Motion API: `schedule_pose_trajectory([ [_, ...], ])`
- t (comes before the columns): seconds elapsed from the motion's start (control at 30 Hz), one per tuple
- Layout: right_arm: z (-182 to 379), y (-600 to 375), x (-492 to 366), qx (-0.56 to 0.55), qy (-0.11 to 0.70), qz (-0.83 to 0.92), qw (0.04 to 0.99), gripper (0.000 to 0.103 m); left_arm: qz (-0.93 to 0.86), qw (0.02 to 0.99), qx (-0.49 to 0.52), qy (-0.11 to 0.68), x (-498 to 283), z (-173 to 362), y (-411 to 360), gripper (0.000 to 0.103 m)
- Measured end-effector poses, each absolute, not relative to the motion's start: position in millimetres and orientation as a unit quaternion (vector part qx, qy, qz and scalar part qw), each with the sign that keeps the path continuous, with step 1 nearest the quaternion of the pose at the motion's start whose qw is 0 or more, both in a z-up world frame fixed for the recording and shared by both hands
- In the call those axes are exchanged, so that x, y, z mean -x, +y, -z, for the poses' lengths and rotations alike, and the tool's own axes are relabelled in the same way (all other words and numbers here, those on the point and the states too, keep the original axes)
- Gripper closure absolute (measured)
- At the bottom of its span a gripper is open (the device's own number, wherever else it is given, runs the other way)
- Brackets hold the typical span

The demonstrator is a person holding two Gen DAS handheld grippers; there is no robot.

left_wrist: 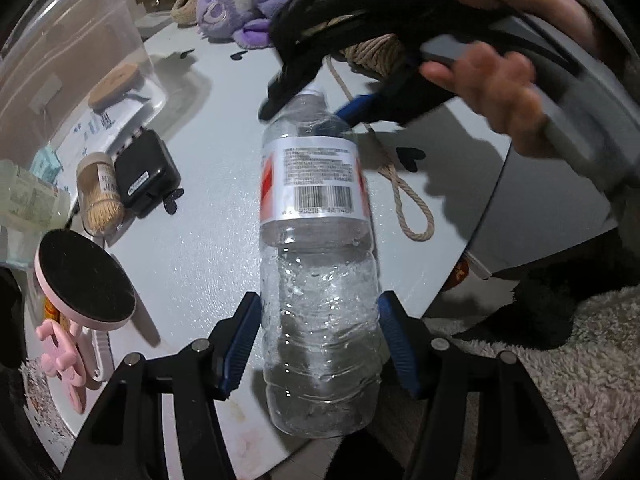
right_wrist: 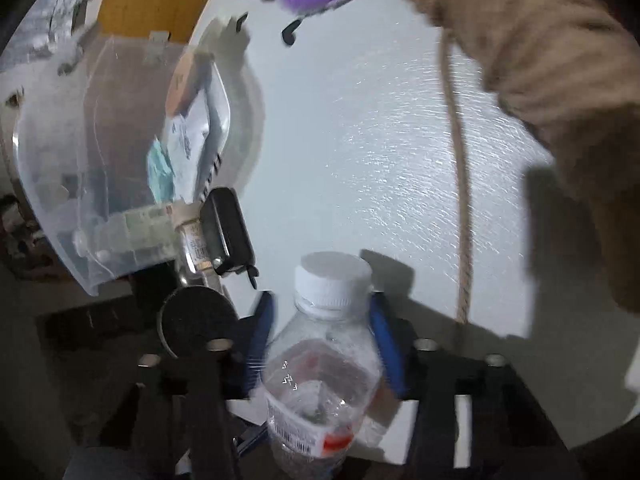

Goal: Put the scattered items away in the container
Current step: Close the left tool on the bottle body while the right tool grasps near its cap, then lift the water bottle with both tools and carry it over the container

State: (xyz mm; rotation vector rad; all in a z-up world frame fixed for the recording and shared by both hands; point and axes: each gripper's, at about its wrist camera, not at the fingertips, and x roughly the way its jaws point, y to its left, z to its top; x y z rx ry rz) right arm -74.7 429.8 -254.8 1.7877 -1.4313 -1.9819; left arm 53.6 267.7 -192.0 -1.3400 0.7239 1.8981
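Bottle: clear plastic water bottle point(left_wrist: 320, 264) with a white cap and a red-and-white barcode label is lying between both tools, over the edge of the white surface point(left_wrist: 208, 240).
Left hand-held gripper point(left_wrist: 318, 344): its blue pads are pressing on the ribbed lower body of the bottle, clasping it from both sides.
Right hand-held gripper point(right_wrist: 322, 336): its blue pads are sitting at either side of the bottle's neck and shoulder; I cannot tell whether they are pressing on it or just beside it.
Container: clear plastic bin point(right_wrist: 120, 152) is standing ahead and to the left of the right hand-held gripper, already holding papers and a teal packet.
Beside the bin: a black boxy case point(left_wrist: 146, 172) and a jar of toothpicks point(left_wrist: 100, 192) are lying close together.
Ahead, right: a coil of tan rope point(left_wrist: 404, 196) is trailing a loop across the surface.
Far end: a purple plush toy point(left_wrist: 236, 4) is lying well apart from the bottle.
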Motion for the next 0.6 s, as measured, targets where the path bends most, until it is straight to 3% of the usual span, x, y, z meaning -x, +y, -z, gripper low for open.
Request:
schedule_pose_trajectory([
  [0.2,207,417,80,-0.549,-0.405,0.726,0.082,0.067,-0.764,0.336,0.494,0.244,-43,181,250,0.043],
  [0.43,100,387,82,-0.489,-0.250,0.824,0.140,0.069,-0.817,0.319,0.438,0.199,-24,165,248,0.043],
  [0.6,58,353,70,-0.461,-0.108,0.868,0.147,0.069,-0.839,0.312,0.413,0.167,-4,166,255,0.043],
])
